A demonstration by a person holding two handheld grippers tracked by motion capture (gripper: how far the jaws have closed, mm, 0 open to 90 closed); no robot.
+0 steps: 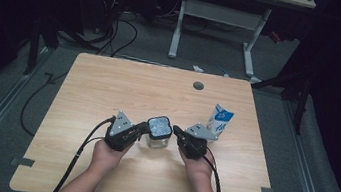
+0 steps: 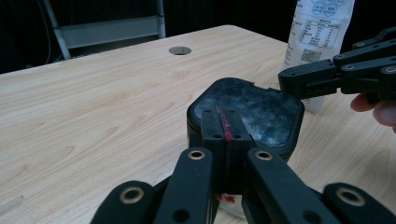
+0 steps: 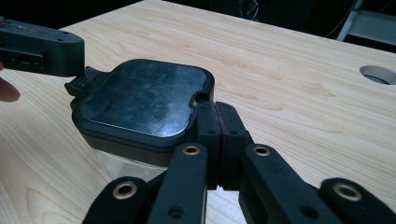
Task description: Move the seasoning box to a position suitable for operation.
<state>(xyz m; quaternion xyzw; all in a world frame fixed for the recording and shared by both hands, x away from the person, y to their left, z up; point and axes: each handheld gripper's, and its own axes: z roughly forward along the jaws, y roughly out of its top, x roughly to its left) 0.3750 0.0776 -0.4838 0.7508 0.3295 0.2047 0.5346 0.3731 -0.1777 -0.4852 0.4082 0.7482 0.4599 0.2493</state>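
Dark room all around, cables on the grey floor, a white-legged desk frame at the back, and up front our pale wooden table [image 1: 109, 87] with its round cable hole [image 1: 198, 85]. We hold a gripper in each hand, and both come in on one thing: a clear container with a black lid [image 1: 159, 127], sitting near the middle of the table toward our side. Our left gripper [image 1: 143, 128] meets the lid from the left, and in the left gripper view [image 2: 223, 133] its jaws are clenched together with nothing between them, their tips resting on the near edge of the lid [image 2: 254, 109]. Our right gripper [image 1: 177, 131] comes from the other side; in the right gripper view [image 3: 220, 127] its jaws are likewise pressed tight together with nothing between them, their tips against the lid's rim by a small notch [image 3: 200, 98]. On the lid's far side in that view sits a ribbed tab [image 3: 83, 83], just under the tip of the left gripper. Behind the right gripper stands a blue-and-white milk carton [image 1: 219, 121], upright, near the container but apart from it.
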